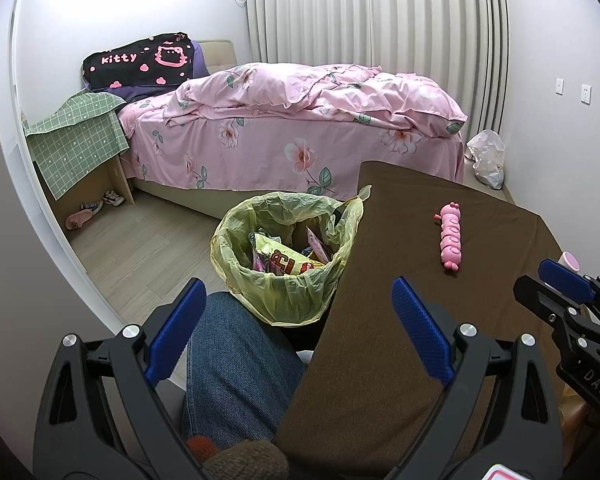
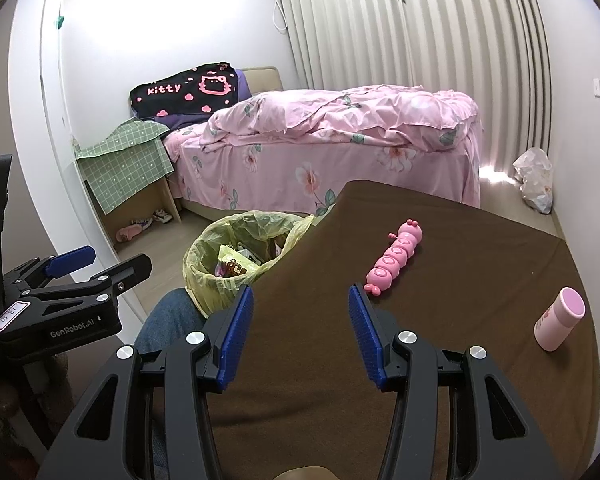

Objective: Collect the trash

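A bin with a yellow-green liner [image 1: 286, 254] stands on the floor left of the brown table [image 1: 440, 312]; it also shows in the right wrist view [image 2: 240, 256]. Snack wrappers [image 1: 288, 260] lie inside it. My left gripper [image 1: 300, 312] is open and empty, above the table's left edge and my knee [image 1: 236, 364]. My right gripper [image 2: 300, 312] is open and empty over the brown table [image 2: 440, 360]. A pink caterpillar toy [image 2: 394, 262] and a pink bottle [image 2: 560, 318] lie on the table.
A bed with pink floral bedding [image 1: 300, 120] fills the back. A green-checked cloth covers a cardboard stand [image 1: 80, 140] with shoes beneath. A white plastic bag [image 1: 488, 158] sits on the floor at the right wall.
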